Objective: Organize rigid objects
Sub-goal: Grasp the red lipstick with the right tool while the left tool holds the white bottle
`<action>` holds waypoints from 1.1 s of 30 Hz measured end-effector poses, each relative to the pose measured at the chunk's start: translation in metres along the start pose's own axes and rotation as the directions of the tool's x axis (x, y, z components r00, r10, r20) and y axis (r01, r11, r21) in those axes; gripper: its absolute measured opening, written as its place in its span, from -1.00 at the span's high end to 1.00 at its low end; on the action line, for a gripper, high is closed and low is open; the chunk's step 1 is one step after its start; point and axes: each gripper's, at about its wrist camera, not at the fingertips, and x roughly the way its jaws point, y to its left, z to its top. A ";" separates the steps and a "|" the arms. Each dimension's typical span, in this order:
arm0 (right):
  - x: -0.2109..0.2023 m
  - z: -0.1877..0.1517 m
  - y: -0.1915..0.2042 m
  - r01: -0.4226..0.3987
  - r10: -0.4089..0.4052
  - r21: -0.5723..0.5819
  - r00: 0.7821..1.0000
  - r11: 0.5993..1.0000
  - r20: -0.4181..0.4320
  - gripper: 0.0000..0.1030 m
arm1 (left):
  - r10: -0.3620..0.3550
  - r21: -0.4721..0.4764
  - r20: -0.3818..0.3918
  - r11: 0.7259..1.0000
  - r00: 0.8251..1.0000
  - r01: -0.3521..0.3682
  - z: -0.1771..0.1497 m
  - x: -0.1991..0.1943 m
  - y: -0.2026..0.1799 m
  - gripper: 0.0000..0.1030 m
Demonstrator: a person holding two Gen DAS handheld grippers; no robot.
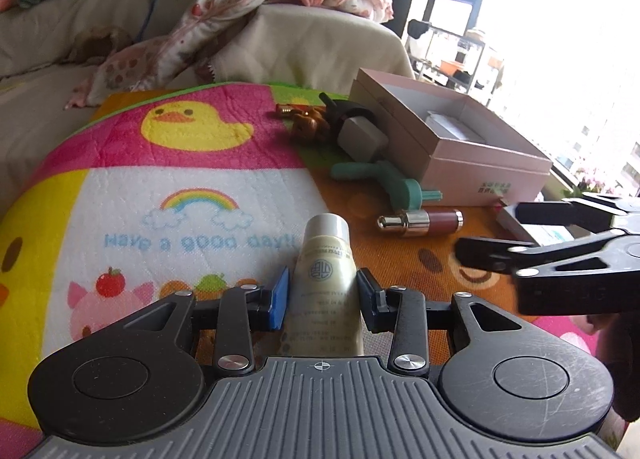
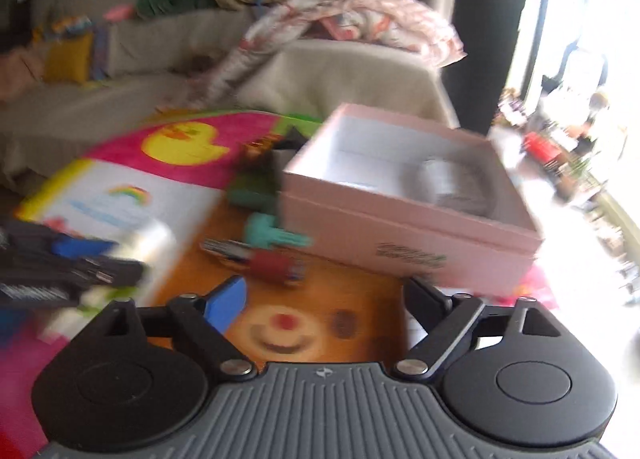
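Left tool [image 1: 322,295]: clamped on a cream plastic squeeze tube with a silver cap [image 1: 326,271], blue pads pressing its soft body on both sides, cap pointing ahead and away from the tool. Because the body is soft, the grip may deform it; if pressure eases, the tube could slide forward out of the pads, and if it tightens, the contents could be forced toward the cap.

Right tool [image 2: 324,305]: jaws wide apart, nothing between them; only the bright cartoon-printed play mat [image 1: 192,195] shows through the gap. The right wrist view is blurred, so fine clearances there cannot be judged. In the left wrist view this tool sits close off the right side of the tube, its fingers crossing the likely path toward the box. Collision between the two tools is the chief hazard if both advance together.

Just ahead of both tools lies a dark red lip-gloss bottle with a gold metallic cap [image 1: 422,221] on its side; being round, it may roll if nudged. Beyond it, a mint-green plastic handled gadget [image 1: 380,181], then a cluster of a grey and black block-shaped item [image 1: 358,133] and small bronze metallic pieces [image 1: 306,121], crowded together; reaching one may displace the others.

Farthest, ahead and to the right, stands the open pink cardboard box [image 1: 480,163], already holding a pale item I cannot identify. The box is light and may shift if its wall is struck during a drop.
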 end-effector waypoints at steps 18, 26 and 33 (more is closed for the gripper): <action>0.031 0.014 0.008 -0.022 0.027 0.071 0.997 0.997 -0.071 -0.52 | 0.043 0.129 -0.005 0.991 0.999 -0.042 -0.009 -0.009 -0.019 0.22; -0.063 -0.010 -0.035 0.050 -0.048 -0.049 0.998 0.998 0.047 -0.52 | -0.170 0.143 0.041 0.976 0.985 0.163 0.024 -0.042 -0.060 0.78; -0.103 0.010 -0.076 0.141 -0.140 0.008 0.970 0.990 0.201 -0.52 | -0.185 0.144 0.151 0.976 0.971 0.163 0.089 -0.042 -0.078 0.78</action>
